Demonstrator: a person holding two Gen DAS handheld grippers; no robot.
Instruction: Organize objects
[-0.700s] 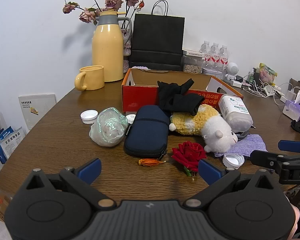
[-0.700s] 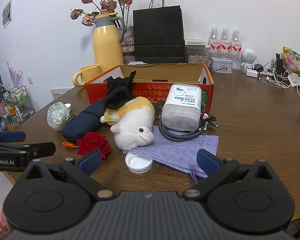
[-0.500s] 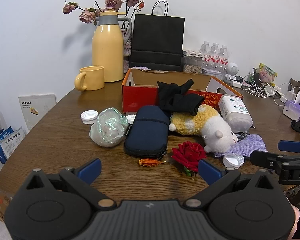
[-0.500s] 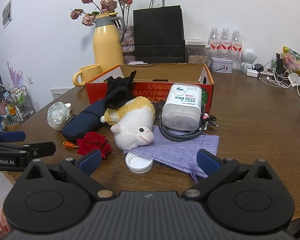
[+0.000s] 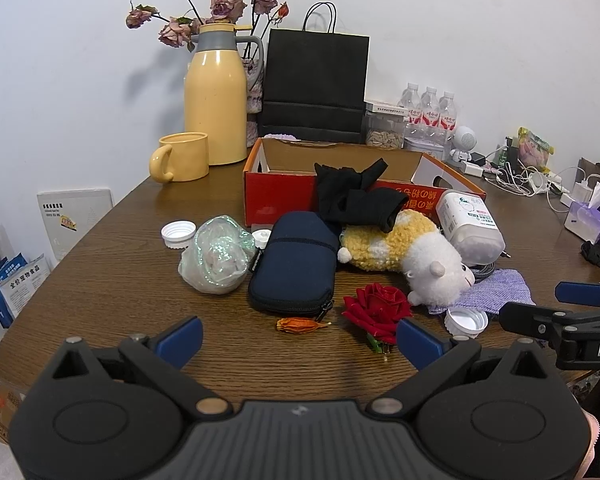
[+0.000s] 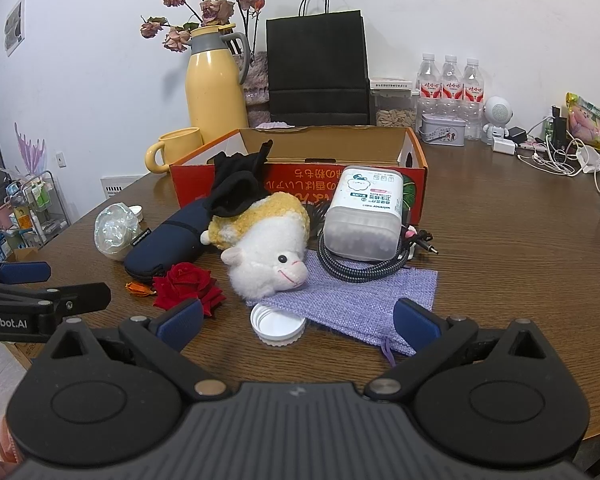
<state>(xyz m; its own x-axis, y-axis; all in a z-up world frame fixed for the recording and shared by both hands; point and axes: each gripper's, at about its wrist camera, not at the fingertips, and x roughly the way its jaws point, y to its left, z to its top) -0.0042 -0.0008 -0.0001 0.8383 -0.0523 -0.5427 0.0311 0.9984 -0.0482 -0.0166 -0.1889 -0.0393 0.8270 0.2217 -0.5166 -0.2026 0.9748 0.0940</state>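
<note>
While both grippers' fingers gape empty, a fluffy plush sheep overlaps woven lilac cloth

Black ribbed body, round side discs — blue fingers, silver screws.

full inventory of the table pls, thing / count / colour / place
cardboard box: 1, red-orange, table centre, open
black cloth: 1, draped over box front onto plush
plush sheep: 1, yellow-white, before box
cotton swab tub: 1, white, lying on cable
cable: 1, dark, coiled
purple pouch: 1, under cable
navy case: 1, left of plush
red rose: 1, front
white caps: 3 seen
plastic bag: 1, clear, left
thermos: 1, yellow, rear
mug: 1, yellow
black paper bag: 1, rear
water bottles: 3
left tongs: open, empty
right tongs: open, empty
</note>
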